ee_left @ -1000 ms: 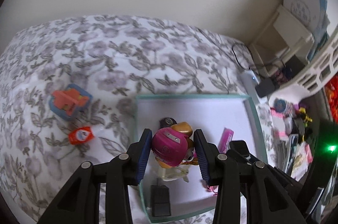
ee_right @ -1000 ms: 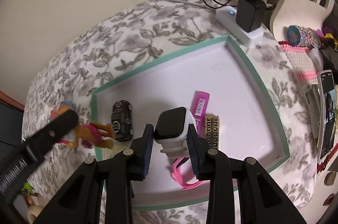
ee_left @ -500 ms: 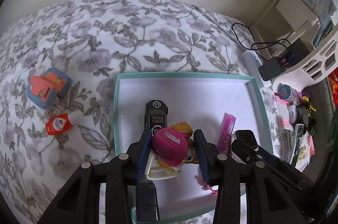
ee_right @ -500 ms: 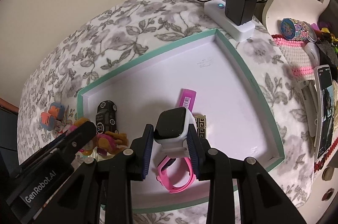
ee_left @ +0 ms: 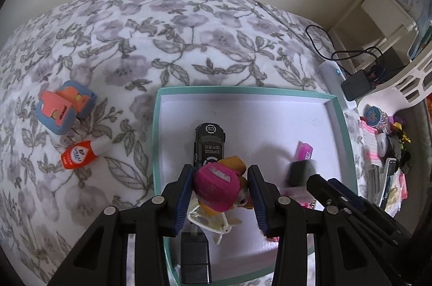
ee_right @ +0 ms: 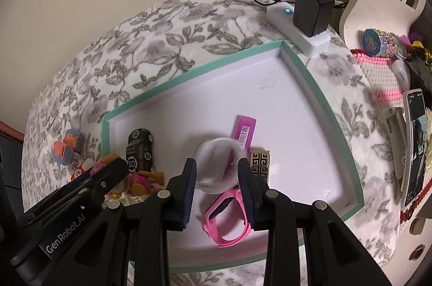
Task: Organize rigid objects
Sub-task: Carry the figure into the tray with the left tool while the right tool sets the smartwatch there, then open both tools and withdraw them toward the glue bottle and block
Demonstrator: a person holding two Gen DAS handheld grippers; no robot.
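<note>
Left wrist view: the left gripper (ee_left: 220,194) sits low in the centre of the frame, its blue-padded fingers (ee_left: 185,201) clamped on the toy figure (ee_left: 218,187), pink cap upward, over the near end of the teal-rimmed tray (ee_left: 156,140). Just above the figure lies the black toy car (ee_left: 210,144), nose toward the top of the frame, flat on the white tray floor. Right of centre, a pink tube (ee_left: 304,151) lies in the tray, and below it the watch (ee_left: 301,172) is a dark blur at the tip of the right gripper, which enters from the lower right. Out on the floral cloth (ee_left: 189,24), at left, a blue and orange toy (ee_left: 64,106) and a small orange bottle (ee_left: 81,157) lie near each other, outside the tray.

Right wrist view: the right gripper (ee_right: 217,187) fills the bottom centre, jaws spread, and the watch (ee_right: 216,164) is smeared white between them; whether the pads grip it, I cannot tell. Its pink strap (ee_right: 229,218) loops onto the tray floor below. The pink tube (ee_right: 243,134) lies just above, a gold patterned block (ee_right: 258,164) right beside the right finger. Upper right: a white power strip (ee_right: 297,28) beyond the tray corner.
</note>
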